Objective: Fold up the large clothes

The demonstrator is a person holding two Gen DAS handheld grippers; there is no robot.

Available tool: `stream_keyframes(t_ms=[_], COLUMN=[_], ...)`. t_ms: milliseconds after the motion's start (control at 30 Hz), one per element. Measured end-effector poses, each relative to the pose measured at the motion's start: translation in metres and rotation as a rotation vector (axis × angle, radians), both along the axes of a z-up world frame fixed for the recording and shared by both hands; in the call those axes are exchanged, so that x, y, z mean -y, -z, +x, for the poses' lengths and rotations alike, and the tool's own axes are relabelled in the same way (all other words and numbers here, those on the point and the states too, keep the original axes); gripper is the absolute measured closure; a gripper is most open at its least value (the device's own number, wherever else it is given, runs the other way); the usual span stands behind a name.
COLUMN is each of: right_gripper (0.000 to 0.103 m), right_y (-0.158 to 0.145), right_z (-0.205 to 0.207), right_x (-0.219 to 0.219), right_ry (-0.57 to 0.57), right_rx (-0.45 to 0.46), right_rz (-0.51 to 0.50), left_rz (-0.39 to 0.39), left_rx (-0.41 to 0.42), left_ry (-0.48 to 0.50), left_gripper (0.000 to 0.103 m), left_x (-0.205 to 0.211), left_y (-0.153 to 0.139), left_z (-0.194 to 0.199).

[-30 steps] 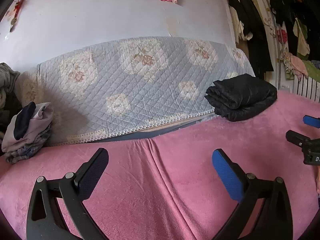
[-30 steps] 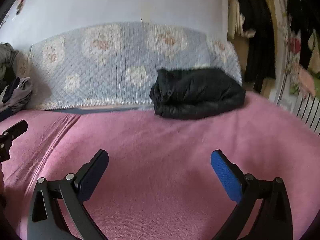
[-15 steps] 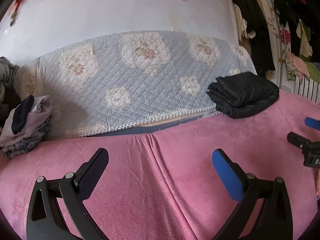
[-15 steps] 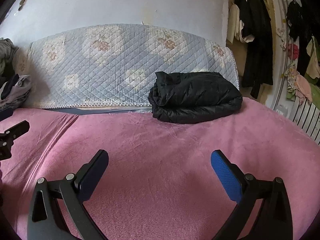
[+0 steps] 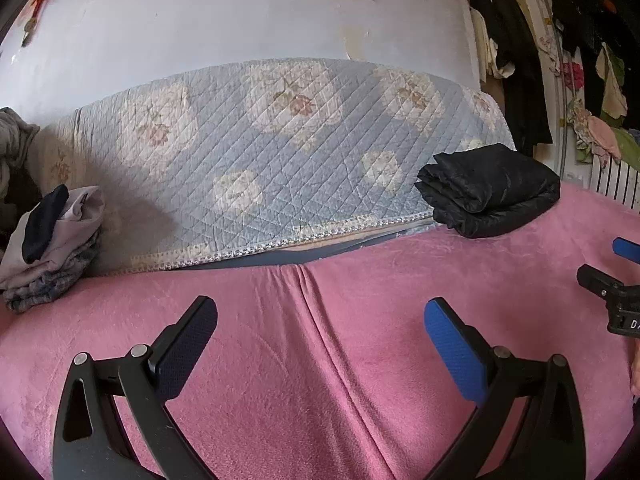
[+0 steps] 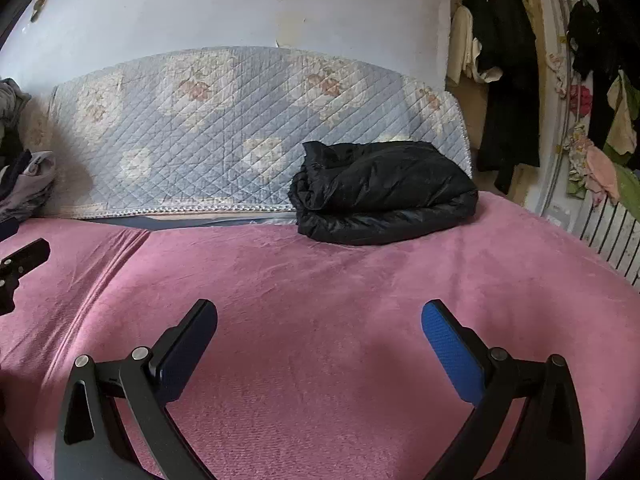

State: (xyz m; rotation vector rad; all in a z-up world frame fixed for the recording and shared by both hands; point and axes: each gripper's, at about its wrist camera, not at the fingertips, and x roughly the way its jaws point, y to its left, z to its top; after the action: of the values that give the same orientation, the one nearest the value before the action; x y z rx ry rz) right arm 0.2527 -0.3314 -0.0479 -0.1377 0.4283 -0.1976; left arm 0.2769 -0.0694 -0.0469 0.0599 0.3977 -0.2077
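Note:
A black puffy jacket (image 6: 384, 192) lies folded into a bundle at the far edge of the pink blanket (image 6: 320, 300), against the quilted backrest; it also shows in the left wrist view (image 5: 488, 192) at the right. My left gripper (image 5: 320, 316) is open and empty above the pink blanket (image 5: 256, 360). My right gripper (image 6: 319, 316) is open and empty, well short of the jacket. The right gripper's tip shows at the right edge of the left wrist view (image 5: 616, 280).
A blue floral quilt (image 5: 280, 152) covers the backrest. A pile of folded clothes (image 5: 48, 240) sits at the far left. Hanging clothes (image 6: 508, 80) and a white radiator (image 6: 616, 236) stand on the right. A crease (image 5: 316, 320) runs through the blanket.
Both grippers have tilted slightly, so the backrest and jacket sit a little differently in view. Both stay open and empty. The jacket has not moved.

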Motion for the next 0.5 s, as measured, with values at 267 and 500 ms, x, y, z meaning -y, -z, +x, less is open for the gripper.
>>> stream_keyframes(t_ms=[267, 500], right_gripper=[0.000, 0.000], right_y=[0.0010, -0.0005], right_z=[0.0019, 0.0015], right_x=[-0.0031, 0.0026], right_ry=[-0.005, 0.000], right_rx=[-0.009, -0.006], right_rz=[-0.018, 0.017], left_rz=[0.016, -0.009], left_rx=[0.006, -0.015], left_ry=[0.001, -0.013], left_gripper=[0.000, 0.000], left_x=[0.0027, -0.0032], left_y=[-0.0002, 0.0001], left_z=[-0.0014, 0.0029])
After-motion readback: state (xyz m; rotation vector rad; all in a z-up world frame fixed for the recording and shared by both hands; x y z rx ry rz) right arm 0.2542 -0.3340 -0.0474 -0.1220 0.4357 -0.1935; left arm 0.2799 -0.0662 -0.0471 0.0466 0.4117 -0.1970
